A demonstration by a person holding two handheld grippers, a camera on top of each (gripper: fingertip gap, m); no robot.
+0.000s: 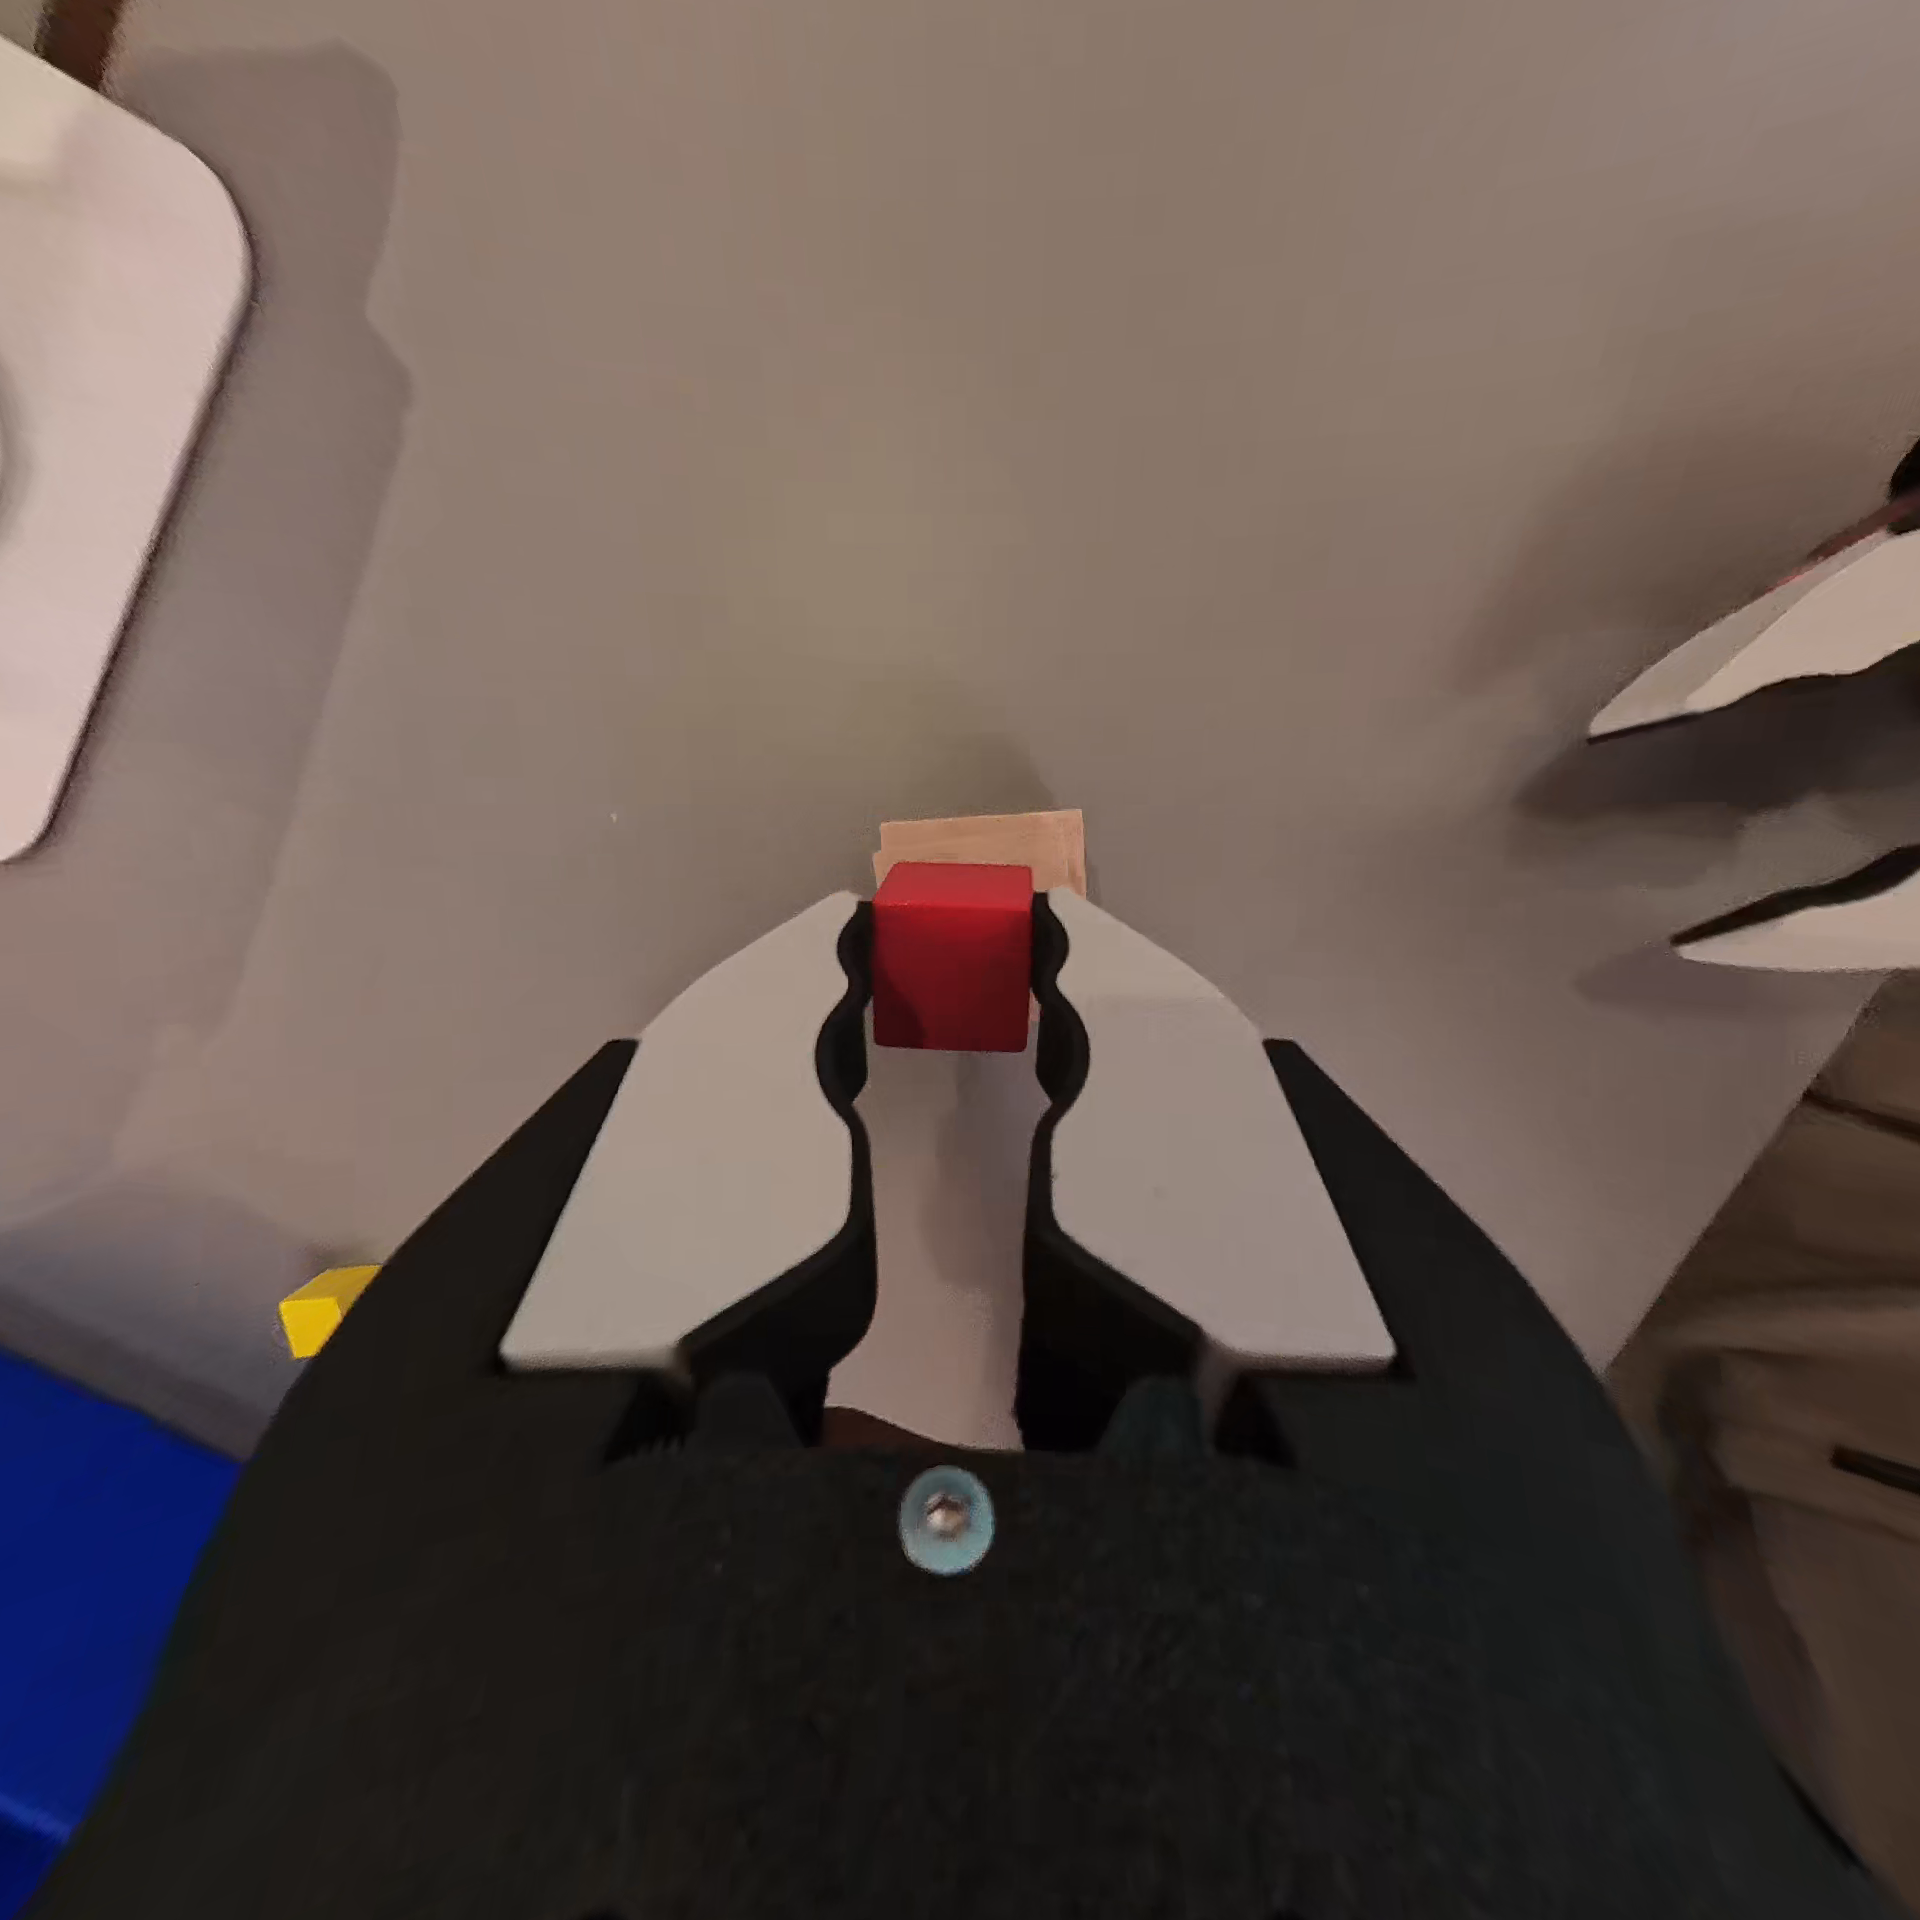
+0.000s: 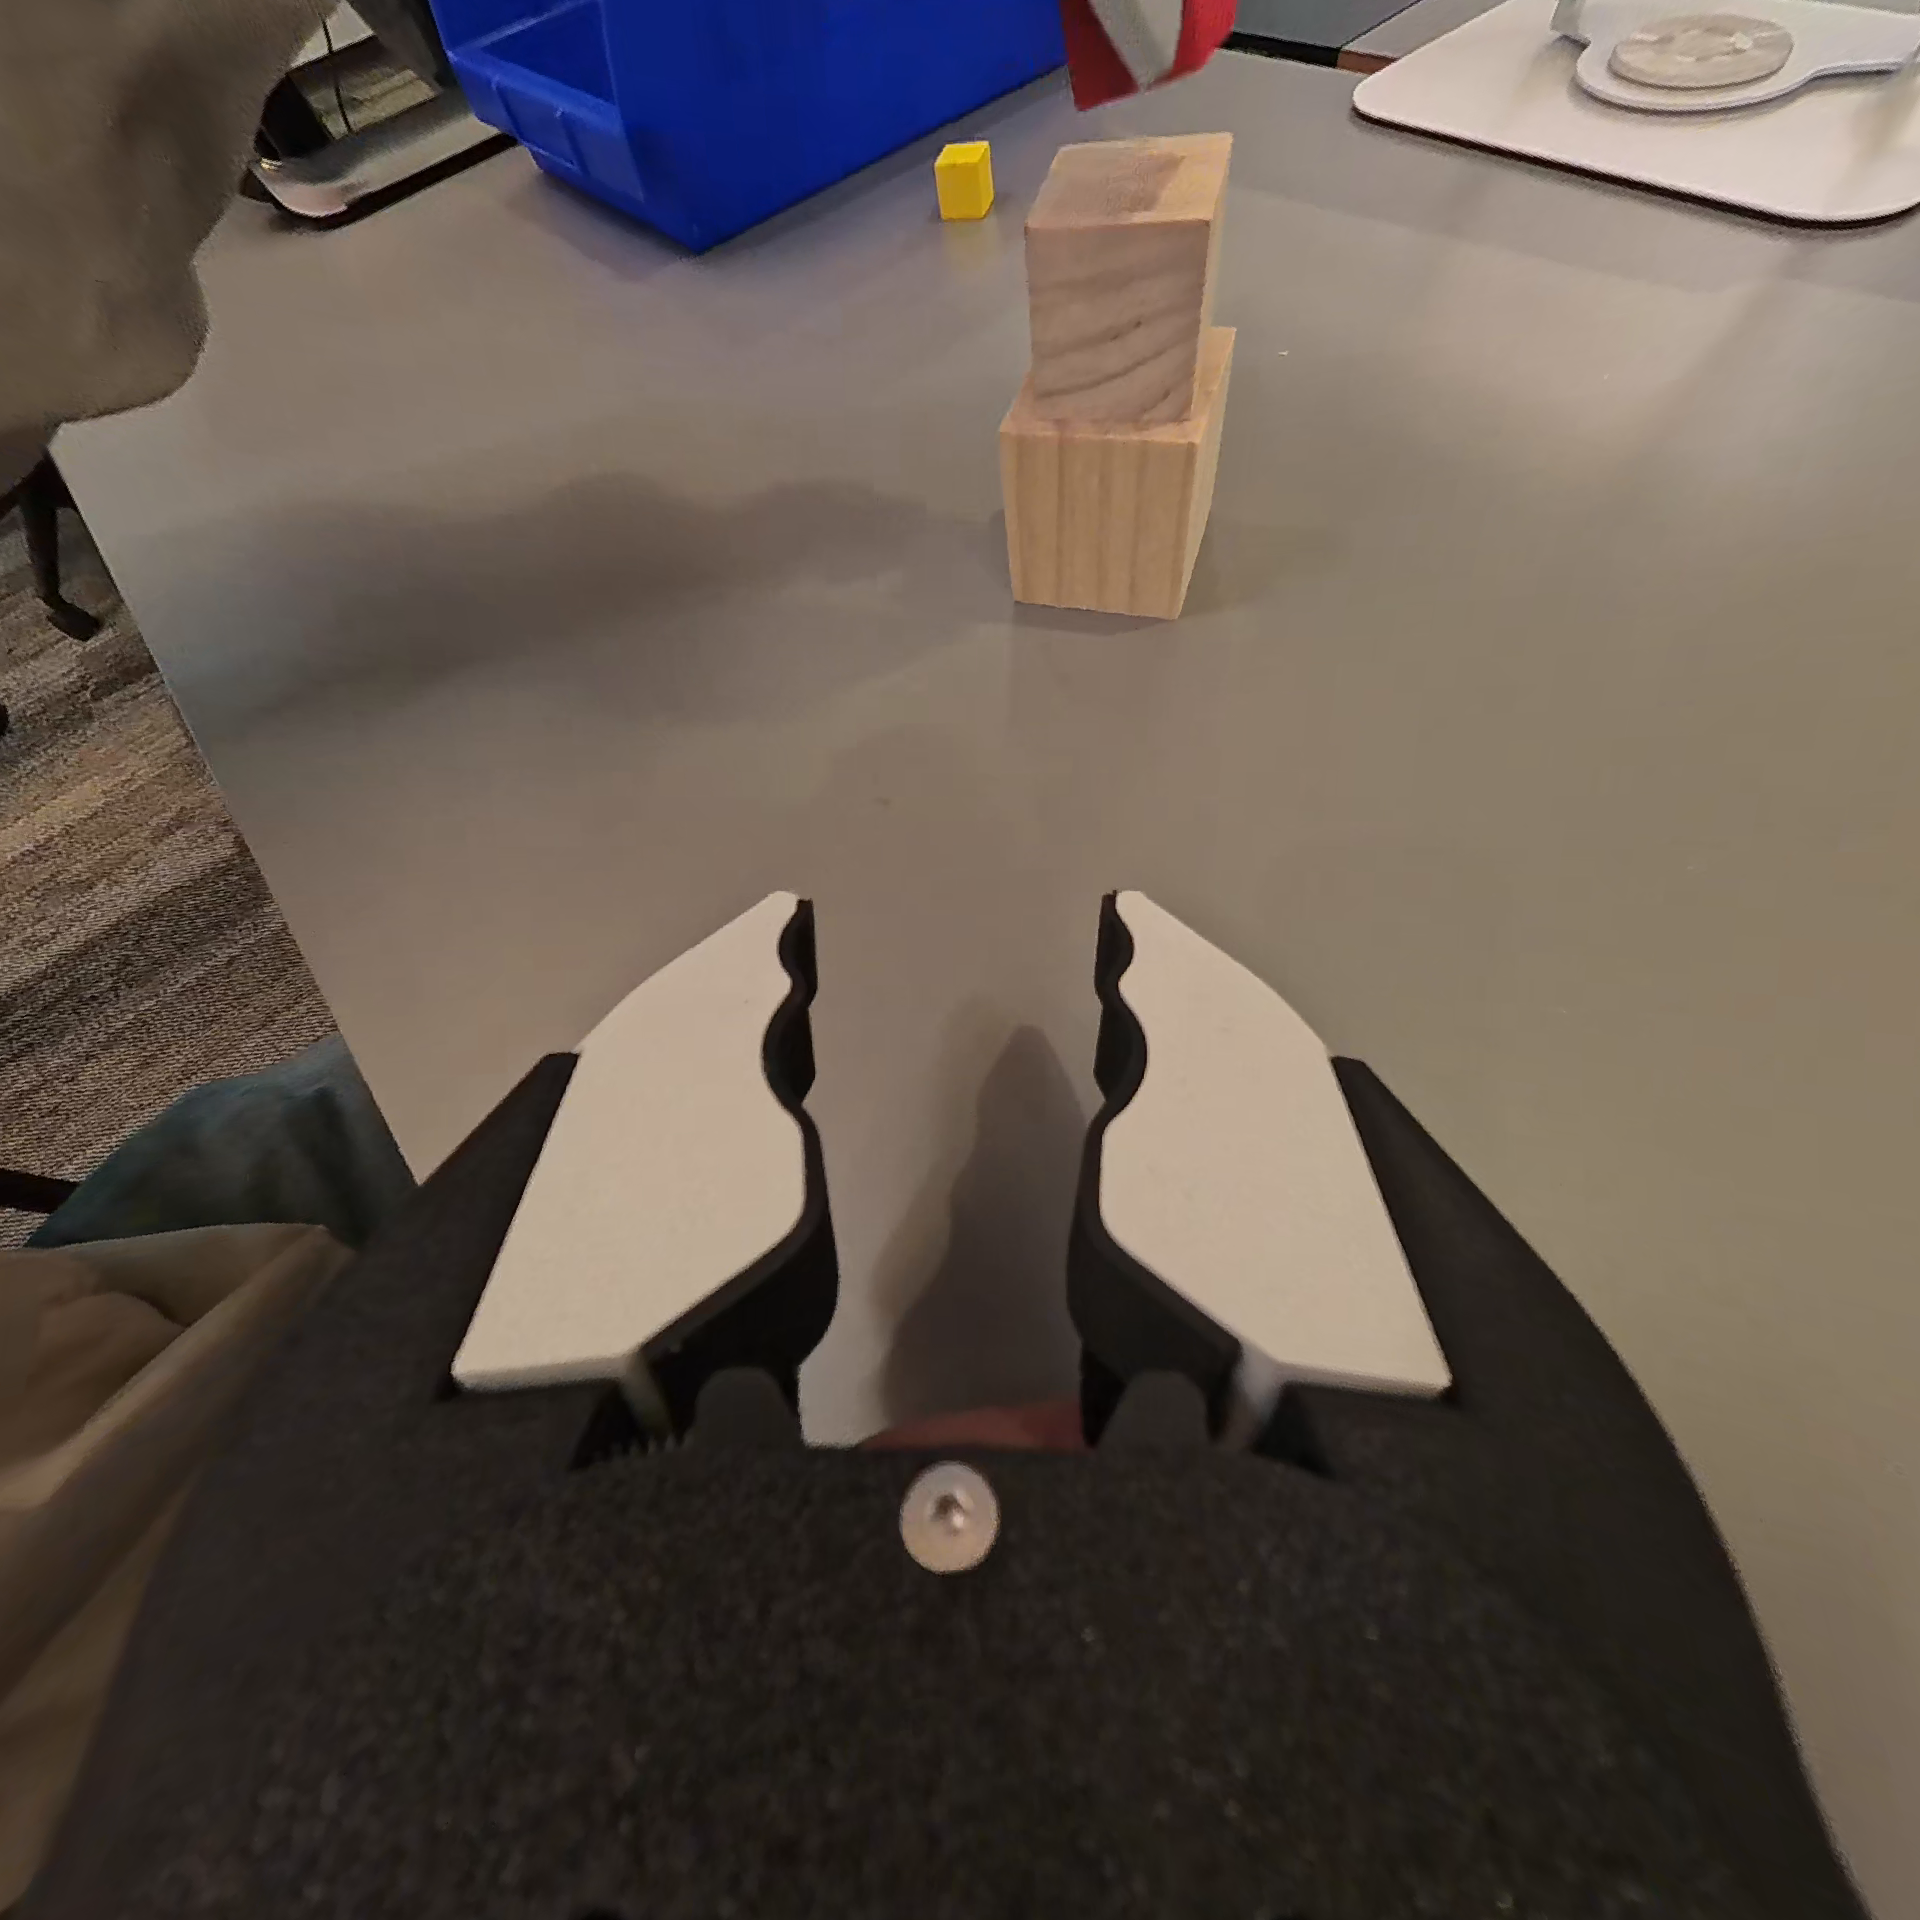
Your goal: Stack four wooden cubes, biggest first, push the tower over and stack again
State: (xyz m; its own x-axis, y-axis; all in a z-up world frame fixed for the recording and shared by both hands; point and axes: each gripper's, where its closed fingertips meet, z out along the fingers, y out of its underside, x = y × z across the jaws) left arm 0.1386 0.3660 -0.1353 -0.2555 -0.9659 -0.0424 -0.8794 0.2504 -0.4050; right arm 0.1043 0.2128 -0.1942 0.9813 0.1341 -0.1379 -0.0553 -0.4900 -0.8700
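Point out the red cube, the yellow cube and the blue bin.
red cube [image 1: 952, 961]: left wrist view, on its near face, between the jaws.
yellow cube [image 2: 963, 183]: right wrist view, on its front face.
blue bin [image 2: 790, 114]: right wrist view, on its outer side wall.

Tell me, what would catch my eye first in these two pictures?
Probably the bright red cube, pinched in the left tongs and held above a two-block wooden tower on the grey table. Next, the small yellow cube beside a blue bin behind the tower. The right tongs hang open and empty nearer the table's edge.
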